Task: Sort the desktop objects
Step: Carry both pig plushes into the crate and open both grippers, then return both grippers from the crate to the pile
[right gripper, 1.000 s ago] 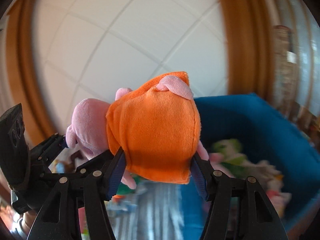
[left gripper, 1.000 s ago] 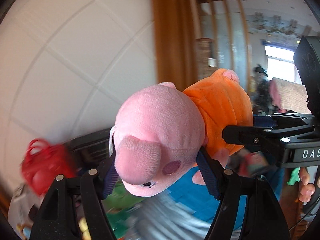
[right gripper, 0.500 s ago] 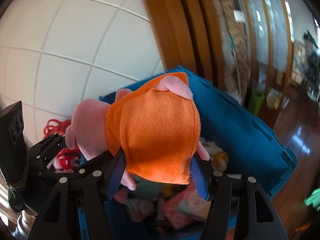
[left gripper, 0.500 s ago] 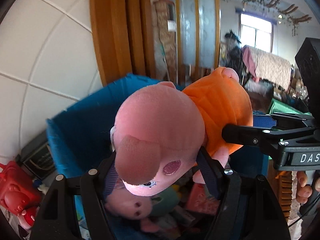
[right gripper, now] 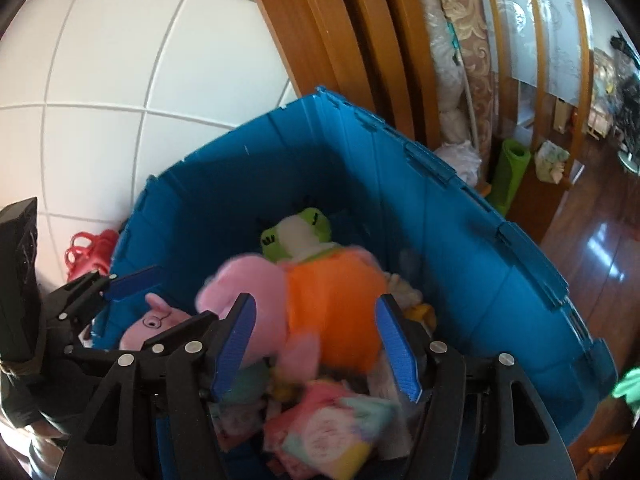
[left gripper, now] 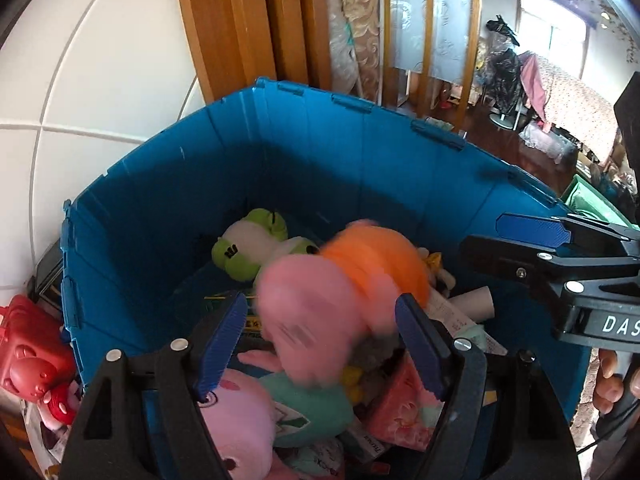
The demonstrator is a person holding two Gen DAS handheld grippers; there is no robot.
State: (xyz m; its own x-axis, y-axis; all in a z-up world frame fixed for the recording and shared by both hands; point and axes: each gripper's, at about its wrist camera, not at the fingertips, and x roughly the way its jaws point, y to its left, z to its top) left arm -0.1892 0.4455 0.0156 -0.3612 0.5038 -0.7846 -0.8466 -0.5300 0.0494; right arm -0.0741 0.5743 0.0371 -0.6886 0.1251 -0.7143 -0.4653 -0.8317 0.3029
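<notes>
A: Where's the pig (left gripper: 344, 300)?

B: Between and just past the fingers of both claws, blurred, over the open bin (left gripper: 168, 208). Its pink head sits ahead of the left claw (left gripper: 320, 344), its orange body ahead of the right claw (right gripper: 316, 348).

A: Are the claws gripping it?

B: Both are spread wide. In each wrist view the blue pads stand clear of the plush on either side, so nothing is pinched. From the blur I'd judge it is dropping.

A: What lies under it?

B: A frog (left gripper: 256, 248) beyond it toward the far wall, another pink plush (left gripper: 240, 420) close under the left claw, a pink box (right gripper: 328, 436) under the right claw.

A: So how to do this step well?

B: Keep both sets of fingers wide and level over the middle of the bin until the pig settles, so no pad snags the fabric. Then lift straight up, away from the walls. The right claw's far finger is near the side wall; I'd mind that on the way out.

A: Risk?

B: Slight. The bin is deep and the pile soft, so a bounce out seems unlikely.
</notes>
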